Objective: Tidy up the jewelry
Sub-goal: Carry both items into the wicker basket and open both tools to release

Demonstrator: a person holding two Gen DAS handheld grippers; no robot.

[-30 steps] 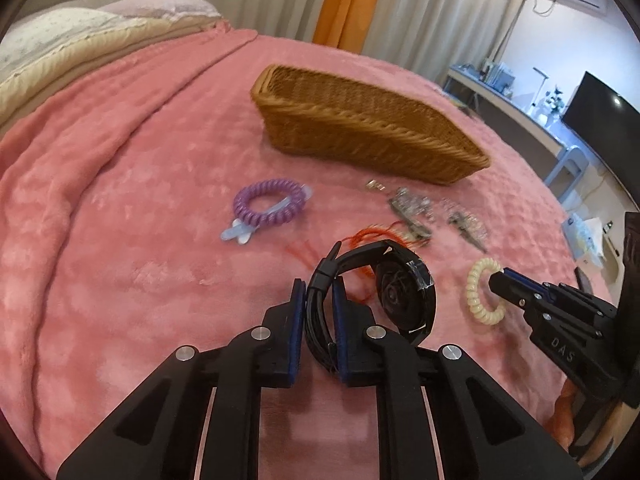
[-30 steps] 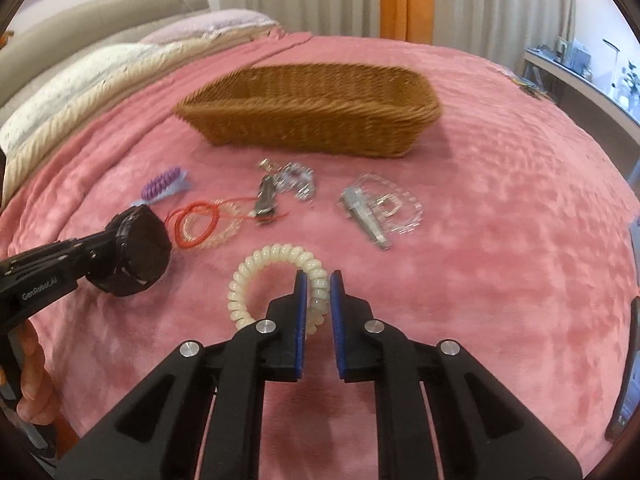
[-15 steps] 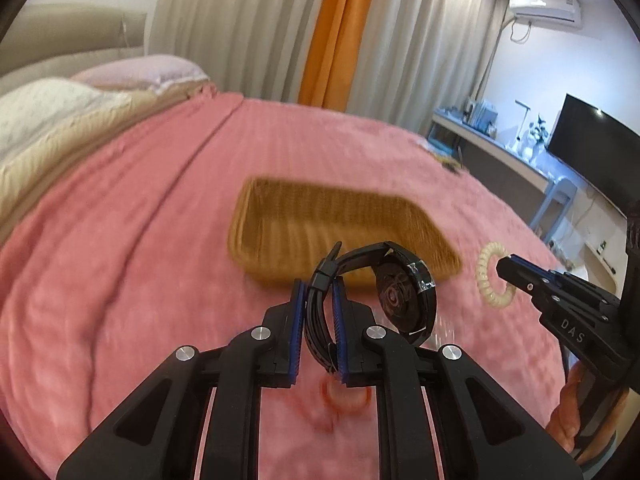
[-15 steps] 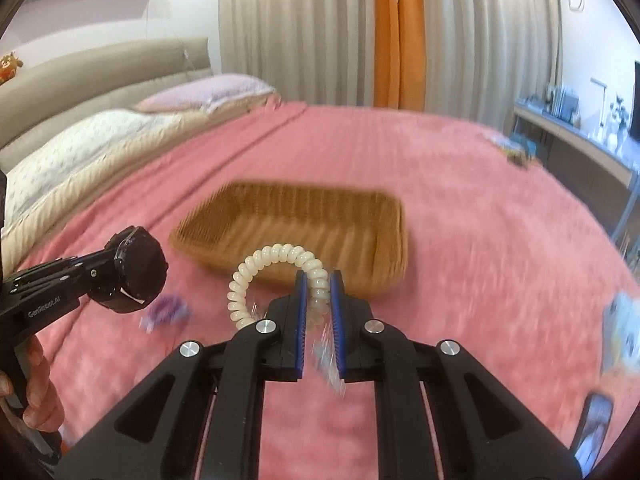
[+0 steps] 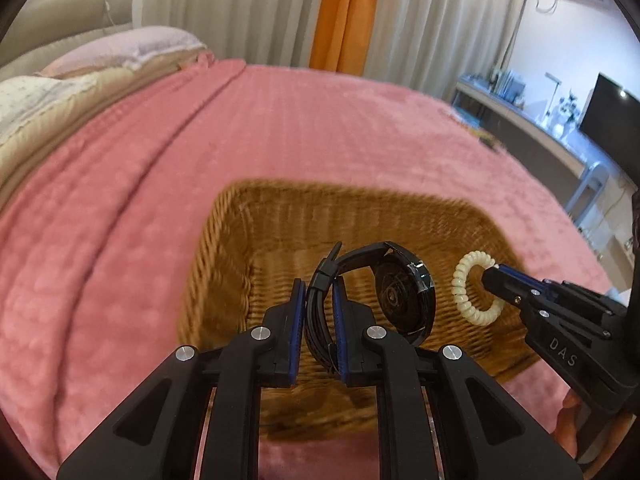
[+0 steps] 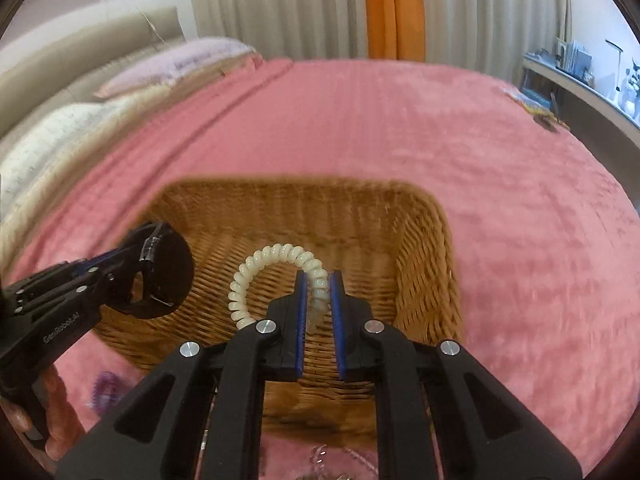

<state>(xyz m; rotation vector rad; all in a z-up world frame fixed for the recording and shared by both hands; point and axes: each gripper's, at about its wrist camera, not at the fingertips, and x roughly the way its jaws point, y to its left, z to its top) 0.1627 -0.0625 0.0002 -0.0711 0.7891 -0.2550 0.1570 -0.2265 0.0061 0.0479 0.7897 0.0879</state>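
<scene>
My left gripper [image 5: 318, 292] is shut on the strap of a black watch [image 5: 402, 300] and holds it above the brown wicker basket [image 5: 240, 236]. My right gripper [image 6: 319, 286] is shut on a cream spiral hair tie [image 6: 272, 264] and holds it over the same basket [image 6: 424, 248]. The right gripper with the hair tie [image 5: 468, 292] shows at the right in the left wrist view. The left gripper with the watch [image 6: 164, 272] shows at the left in the right wrist view. The basket's inside looks bare.
The basket sits on a pink blanket [image 5: 140, 184] on a bed, pillows [image 5: 120, 48] at the far left. A purple spiral hair tie [image 6: 106, 390] and clear jewelry [image 6: 320, 456] lie on the blanket just in front of the basket. A desk and TV [image 5: 608, 116] stand right.
Both grippers lifted from the blanket with the watch and the cream hair tie and moved forward; they now hang over the basket's opening.
</scene>
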